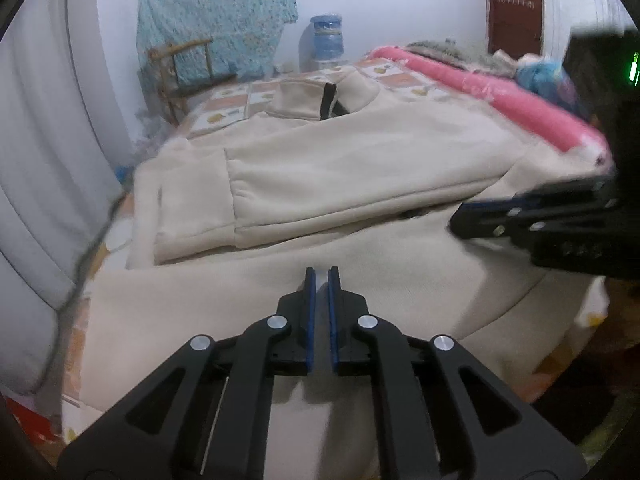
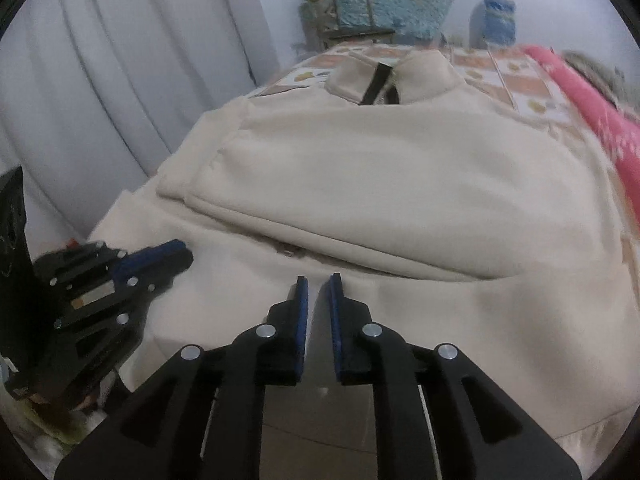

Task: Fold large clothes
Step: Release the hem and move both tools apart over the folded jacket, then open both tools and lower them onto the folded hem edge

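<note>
— While the bed [image 1: 224,108] fills most of both views, what lies on its patterned sheet?

— One big cream jacket [image 2: 360,184], spread flat, collar [image 2: 416,76] at the far end with a black zipper strip [image 2: 374,82] showing in the neck opening. A sleeve [image 1: 320,196] is folded across the body, its cuff lying towards the curtain side. Along the far side of the jacket runs a pink blanket [image 1: 480,88].

— And around the bed?

— Grey curtains [image 2: 120,80] hang on one side. Past the far end stand a wooden chair [image 2: 348,16] draped with a light blue cloth [image 1: 216,20], and a blue water jug [image 1: 327,40] by the wall.

— Where are the tools?

— Both hang over the near hem of the jacket. The left gripper [image 1: 322,274] points down at the cream fabric, its blue pads [image 1: 311,320] a narrow slit apart; nothing is pinched between them. The right gripper [image 2: 319,280] is just beside it, jaws likewise parted by a slim gap and holding nothing, with cloth only beneath.

— Anything smaller?

— A small dark zipper pull [image 2: 287,250] sits near the sleeve's lower edge.
</note>
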`<state>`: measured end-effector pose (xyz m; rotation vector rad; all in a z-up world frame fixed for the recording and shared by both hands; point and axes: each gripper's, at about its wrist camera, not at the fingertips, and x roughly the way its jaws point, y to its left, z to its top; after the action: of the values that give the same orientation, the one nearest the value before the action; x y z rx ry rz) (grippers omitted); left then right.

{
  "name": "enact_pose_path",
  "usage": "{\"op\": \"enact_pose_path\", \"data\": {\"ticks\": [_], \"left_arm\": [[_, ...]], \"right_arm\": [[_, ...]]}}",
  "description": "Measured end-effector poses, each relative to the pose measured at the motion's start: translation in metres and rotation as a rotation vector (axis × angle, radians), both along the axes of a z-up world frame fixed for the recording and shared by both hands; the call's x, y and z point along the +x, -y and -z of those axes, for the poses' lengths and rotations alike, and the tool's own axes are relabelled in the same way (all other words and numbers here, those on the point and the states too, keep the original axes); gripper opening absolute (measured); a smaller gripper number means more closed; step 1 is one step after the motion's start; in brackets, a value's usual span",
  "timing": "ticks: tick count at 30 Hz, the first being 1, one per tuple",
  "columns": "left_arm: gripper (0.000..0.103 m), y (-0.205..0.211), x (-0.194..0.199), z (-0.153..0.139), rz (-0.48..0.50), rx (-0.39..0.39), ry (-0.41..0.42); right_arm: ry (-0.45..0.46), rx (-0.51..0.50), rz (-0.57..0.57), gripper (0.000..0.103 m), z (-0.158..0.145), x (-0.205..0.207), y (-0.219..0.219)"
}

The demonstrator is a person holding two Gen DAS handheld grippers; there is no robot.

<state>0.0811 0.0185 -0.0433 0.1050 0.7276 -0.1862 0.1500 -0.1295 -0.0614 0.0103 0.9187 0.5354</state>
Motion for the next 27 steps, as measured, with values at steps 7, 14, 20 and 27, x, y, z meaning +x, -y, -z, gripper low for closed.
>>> {"op": "enact_pose_path", "data": {"ticks": [7, 14, 20, 27], "left_arm": [[0.028, 0.004, 0.003, 0.003, 0.085, -0.165, -0.072], [0.028, 0.012, 0.006, 0.007, 0.065, -0.141, -0.071], [0.028, 0.013, 0.007, 0.008, 0.065, -0.135, -0.072], [0.029, 0.012, 0.007, 0.007, 0.067, -0.123, -0.075]], "right_arm": [[-0.016, 0.049, 0.027, 0.01, 0.002, -0.002, 0.006], [0.053, -0.043, 0.123, 0.012, -0.015, -0.011, 0.035], [0.034, -0.085, 0.257, 0.013, -0.002, -0.007, 0.087], [0.11, -0.138, 0.278, 0.034, -0.02, -0.013, 0.084]]}}
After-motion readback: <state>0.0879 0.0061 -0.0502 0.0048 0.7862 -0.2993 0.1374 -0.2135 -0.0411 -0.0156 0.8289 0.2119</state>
